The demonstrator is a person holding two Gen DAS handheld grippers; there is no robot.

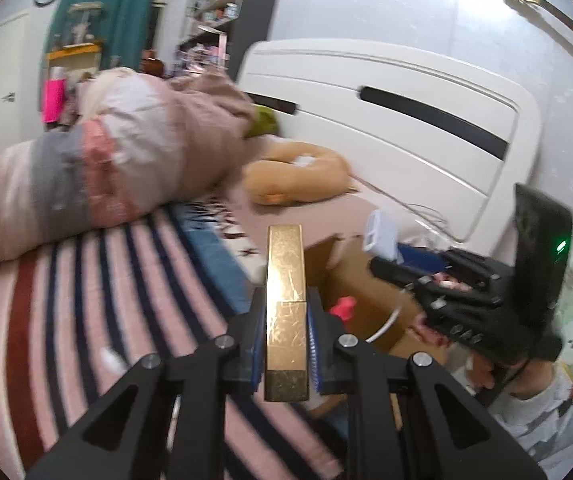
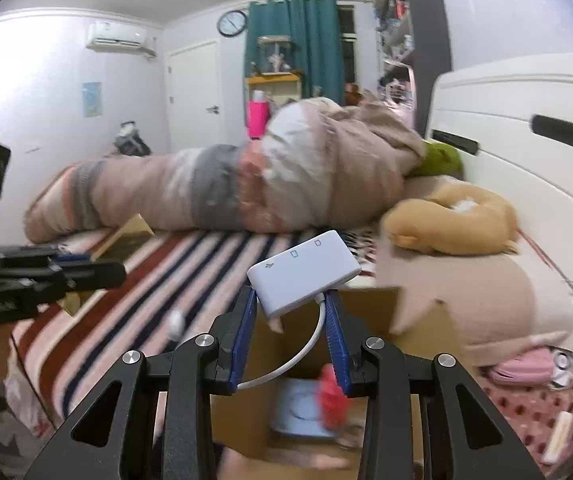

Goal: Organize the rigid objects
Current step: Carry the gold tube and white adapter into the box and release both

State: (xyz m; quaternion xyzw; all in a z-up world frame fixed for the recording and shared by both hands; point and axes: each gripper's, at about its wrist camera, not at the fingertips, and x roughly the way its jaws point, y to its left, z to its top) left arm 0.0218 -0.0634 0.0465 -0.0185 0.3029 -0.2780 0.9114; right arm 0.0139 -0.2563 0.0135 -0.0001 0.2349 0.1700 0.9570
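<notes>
Two loads ride toward one box on a bedroom bed. My left gripper [image 1: 285, 354] is clamped on a scuffed gold bar [image 1: 285, 308], pinched low so most of its length juts forward over the striped blanket [image 1: 86, 280]. I read that hold as keeping the free end clear for lowering into the cardboard box [image 1: 360, 280], which sits at the blanket's right edge, just beside the bar.

My right gripper [image 2: 290, 312] hangs directly above that same box [image 2: 370, 296]. A white adapter hub [image 2: 303, 272] sits tilted at its fingertips, its cable [image 2: 306, 354] looping down between the blue pads [image 2: 336, 344]. Whether the jaws pinch the hub's rear edge or only cradle it, I cannot tell.

A red object [image 2: 332, 398], blurred, already lies inside, suggesting the sorting is partly done. A rolled quilt [image 2: 226, 196] lies across the bed's far side.
</notes>
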